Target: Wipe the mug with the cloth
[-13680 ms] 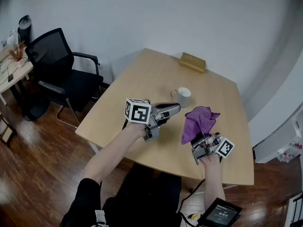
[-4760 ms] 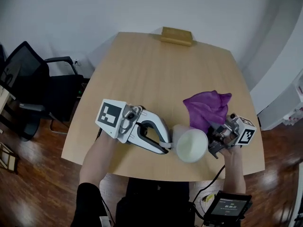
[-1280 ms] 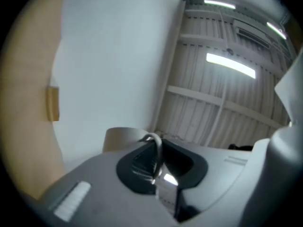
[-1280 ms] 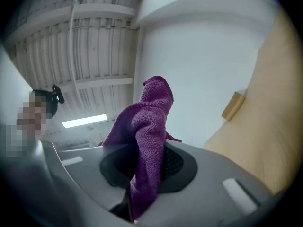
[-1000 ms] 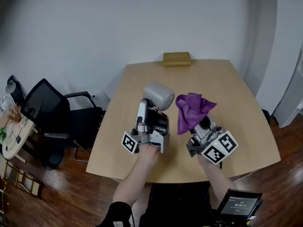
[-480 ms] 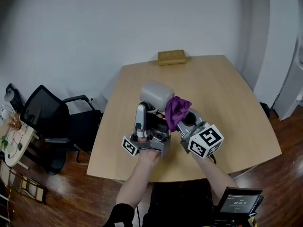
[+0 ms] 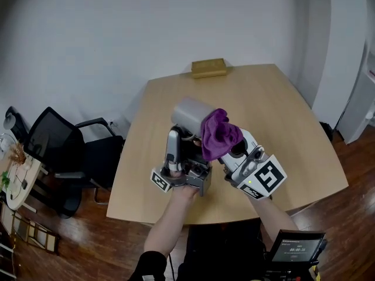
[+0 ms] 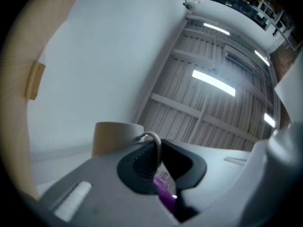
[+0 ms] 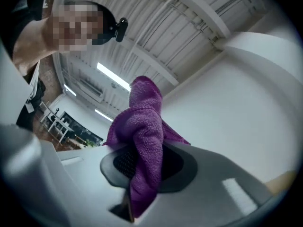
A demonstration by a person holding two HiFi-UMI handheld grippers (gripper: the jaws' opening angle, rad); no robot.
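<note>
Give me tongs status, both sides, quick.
Left tongs: closed on the mug, pinching its handle.
Right tongs: closed on the purple cloth.

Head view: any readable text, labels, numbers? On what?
Nothing can be read.
The screen at the bottom edge: light print, too small to read.
The marker cubes: black-and-white square patterns only, no letters.
No print visible on the mug or the cloth.

Purple cloth (image 7: 218, 134) now against mug (image 7: 190, 115)
</note>
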